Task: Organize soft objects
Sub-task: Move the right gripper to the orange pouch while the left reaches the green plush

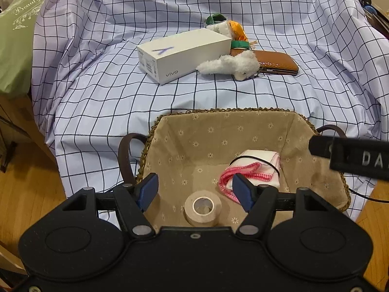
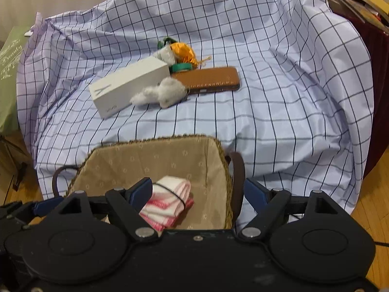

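Both grippers hover over the fabric-lined woven basket (image 1: pixel 287 131) — left gripper (image 1: pixel 195 189) and right gripper (image 2: pixel 197 194), jaws spread wide, holding nothing. Inside lie a folded white-and-pink cloth (image 1: pixel 255 168) bound by a black band and a beige tape roll (image 1: pixel 203 208). A fluffy white plush toy (image 1: pixel 231 65) rests farther back on the checked sheet (image 1: pixel 218 92) — touching a white phone box (image 1: pixel 182 53).
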The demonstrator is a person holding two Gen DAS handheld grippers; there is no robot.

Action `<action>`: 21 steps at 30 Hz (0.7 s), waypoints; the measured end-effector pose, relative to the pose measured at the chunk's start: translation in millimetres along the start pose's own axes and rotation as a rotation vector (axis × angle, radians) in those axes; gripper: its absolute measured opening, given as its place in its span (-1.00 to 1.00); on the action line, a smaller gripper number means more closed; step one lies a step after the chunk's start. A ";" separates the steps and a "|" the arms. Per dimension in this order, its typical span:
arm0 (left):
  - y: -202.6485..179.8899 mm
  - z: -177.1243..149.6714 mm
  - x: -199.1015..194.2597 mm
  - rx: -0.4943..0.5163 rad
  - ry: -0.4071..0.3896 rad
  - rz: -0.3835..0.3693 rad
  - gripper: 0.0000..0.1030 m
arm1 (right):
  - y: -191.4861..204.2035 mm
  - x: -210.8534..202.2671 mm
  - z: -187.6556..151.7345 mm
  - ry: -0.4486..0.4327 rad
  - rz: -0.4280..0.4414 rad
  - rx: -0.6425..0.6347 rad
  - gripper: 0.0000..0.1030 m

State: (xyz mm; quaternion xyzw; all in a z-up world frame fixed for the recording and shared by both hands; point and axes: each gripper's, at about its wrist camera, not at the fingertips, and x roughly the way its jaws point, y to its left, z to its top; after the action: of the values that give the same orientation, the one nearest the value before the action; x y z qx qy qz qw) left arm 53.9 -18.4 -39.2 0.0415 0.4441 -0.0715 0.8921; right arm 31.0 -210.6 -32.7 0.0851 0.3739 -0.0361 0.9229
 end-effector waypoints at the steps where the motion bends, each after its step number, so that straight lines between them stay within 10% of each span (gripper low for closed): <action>1: 1.2 2.2 0.5 -0.002 0.004 -0.006 0.24 | -0.3 1.3 4.2 0.000 -0.003 0.000 0.60; 21: 19.6 87.5 25.9 0.072 -0.013 -0.064 0.25 | 10.2 65.9 98.2 0.012 -0.048 -0.028 0.61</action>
State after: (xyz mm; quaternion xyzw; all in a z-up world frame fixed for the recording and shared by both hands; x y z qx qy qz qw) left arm 141.3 -13.4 -7.0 0.0589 0.4365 -0.1164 0.8902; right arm 146.8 -218.8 -7.9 0.0636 0.3817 -0.0524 0.9206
